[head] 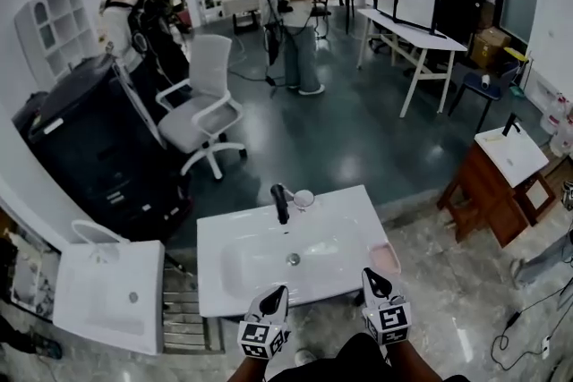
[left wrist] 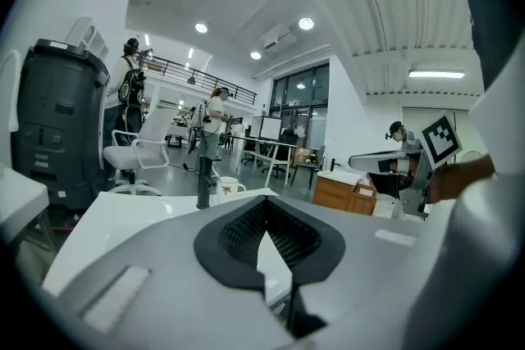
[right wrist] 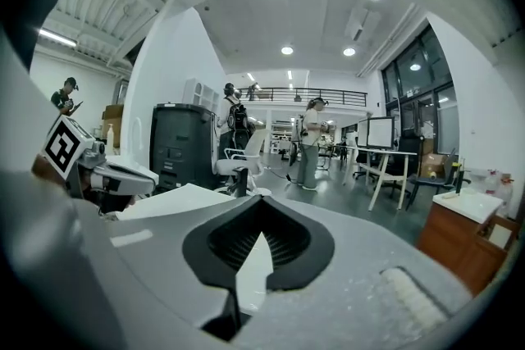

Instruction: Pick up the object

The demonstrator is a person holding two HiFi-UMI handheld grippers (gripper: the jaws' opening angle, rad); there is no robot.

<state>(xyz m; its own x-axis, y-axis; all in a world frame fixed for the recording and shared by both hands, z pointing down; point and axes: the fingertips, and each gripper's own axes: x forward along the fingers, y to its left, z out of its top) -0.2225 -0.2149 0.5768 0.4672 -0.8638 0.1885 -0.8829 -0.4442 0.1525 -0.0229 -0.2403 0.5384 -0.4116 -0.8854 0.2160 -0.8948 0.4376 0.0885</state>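
Observation:
A white washbasin (head: pixel 242 237) with a black tap (head: pixel 280 203) stands right in front of me. Behind the tap is a white cup (head: pixel 303 198); in the left gripper view the cup (left wrist: pixel 228 188) shows a small print, next to the tap (left wrist: pixel 203 184). A pinkish flat thing (head: pixel 387 257) lies on the basin's right ledge. My left gripper (head: pixel 278 290) hovers over the basin's near edge, shut and empty. My right gripper (head: pixel 370 274) is over the near right corner, just short of the pinkish thing, also shut with nothing held. Each gripper view shows closed jaws (left wrist: pixel 264 201) (right wrist: pixel 261 201).
A second white basin (head: pixel 112 295) sits at the lower left. A black cabinet (head: pixel 98 148) and a white office chair (head: pixel 201 107) stand beyond it. A wooden cabinet with a white top (head: pixel 497 183) is at the right. People stand far back by desks (head: pixel 407 31).

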